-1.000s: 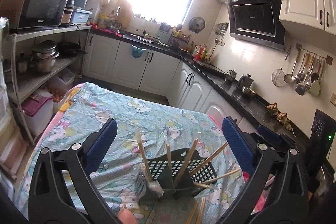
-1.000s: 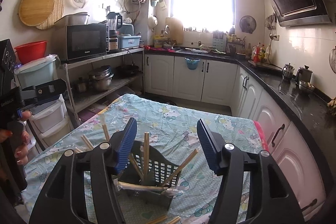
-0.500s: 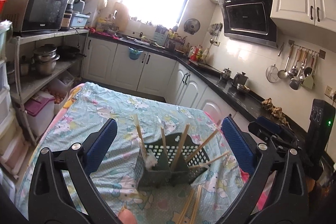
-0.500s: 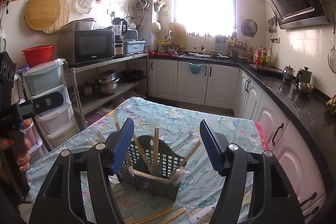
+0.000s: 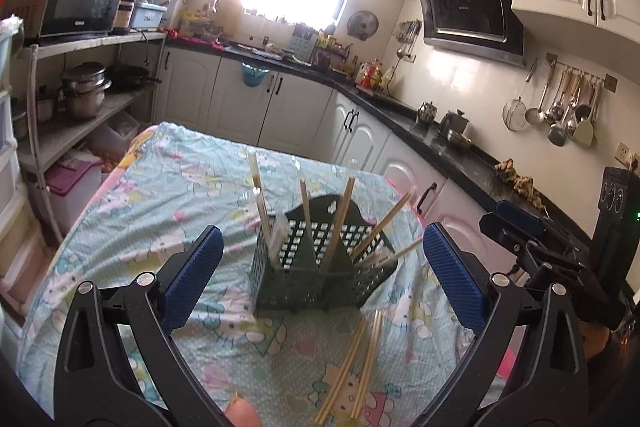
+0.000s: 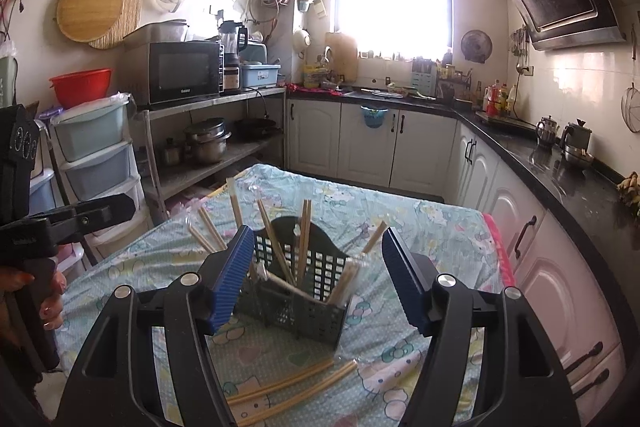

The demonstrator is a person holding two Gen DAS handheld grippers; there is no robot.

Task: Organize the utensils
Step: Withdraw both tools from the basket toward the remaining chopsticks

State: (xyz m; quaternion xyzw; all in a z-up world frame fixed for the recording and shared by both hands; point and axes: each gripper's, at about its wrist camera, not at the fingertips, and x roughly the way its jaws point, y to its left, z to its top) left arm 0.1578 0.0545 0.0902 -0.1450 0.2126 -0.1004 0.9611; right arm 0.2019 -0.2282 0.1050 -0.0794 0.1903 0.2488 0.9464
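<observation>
The dark green utensil basket (image 5: 320, 267) stands upright on the table, on a light blue cartoon-print tablecloth (image 5: 160, 211), and I take it as my landmark. Several wooden chopsticks (image 5: 340, 223) stand in its compartments and lean outward in different directions; some of them are in clear plastic wrappers. In the right wrist view one wrapped bundle (image 6: 348, 283) leans at the basket's right corner.

My left gripper (image 5: 320, 277) has its jaws wide apart, with one blue pad on each side of the basket, and neither pad touches it. Nothing is held between them. My right gripper (image 6: 318, 275) is also wide; its jaws have just been opening a little more. The basket is seen between its blue pads, but the pads do not press on it.

In front of the basket, on the side nearer to me, loose chopsticks (image 5: 356, 363) lie flat on the cloth. In the right wrist view more chopsticks (image 6: 208, 231) show to the left of the basket, behind my left pad; I cannot tell if they stand in it.

Far left of the basket, in the right wrist view, my left hand (image 6: 48, 291) holds the black handle of the other gripper.
</observation>
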